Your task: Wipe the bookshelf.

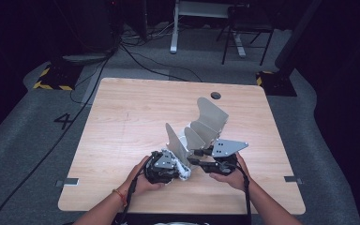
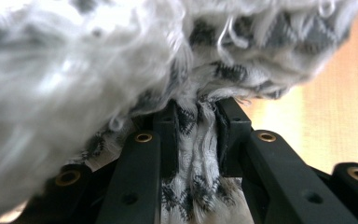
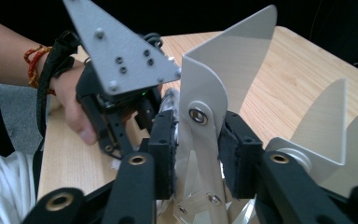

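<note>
Closest to the person, the left gripper (image 1: 180,169) has its jaws clamped on a fuzzy white cloth with a black-grey woven pattern (image 2: 191,154), bunched up right at the near end of the rack. Just beside it, the right gripper (image 3: 196,154) is pinched onto the nearest upright fin of a silver sheet-metal divider rack (image 1: 201,129), which sits mid-table and fans away toward the far edge. All of it rests on a light wood-grain table (image 1: 131,112).

Only readable mark: digit "4" (image 1: 63,120) on grey floor (image 1: 23,140), left of wooden table (image 1: 136,98). No other legible text, labels, brands.
</note>
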